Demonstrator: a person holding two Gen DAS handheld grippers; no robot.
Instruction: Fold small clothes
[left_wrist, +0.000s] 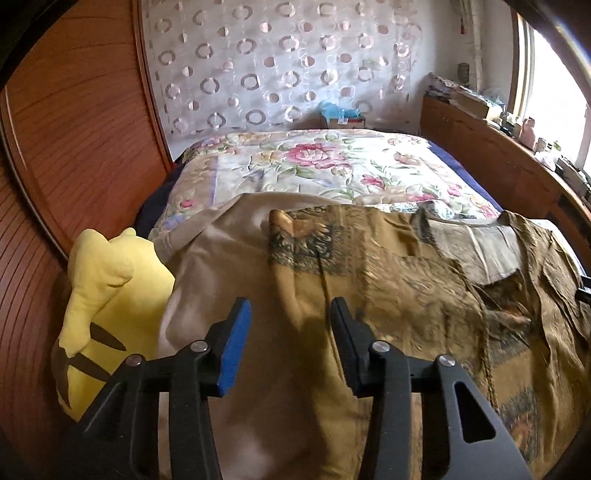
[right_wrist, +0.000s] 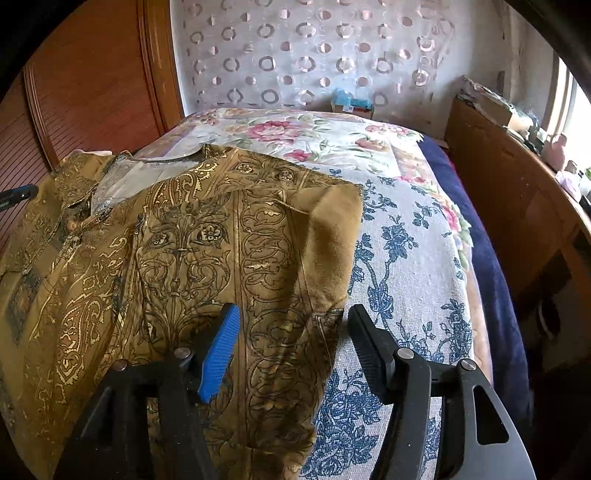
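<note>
two grippers, both spread wide and holding nothing. my left gripper (left_wrist: 290, 332) hovers over the plain tan reverse of the ochre printed fabric garment (right_wrist: 207, 258), which lies spread on the floral quilted bed cover (right_wrist: 406, 236). my right gripper (right_wrist: 291, 339) straddles its right edge, where a sleeve (right_wrist: 332, 236) is turned inward. risks, in my judgement: the thin cloth may slip from the ribbed pads or bunch; a pinch could catch the cover beneath; the yellow plush toy (left_wrist: 110, 314), just beside the left edge, may snag a fold.
</note>
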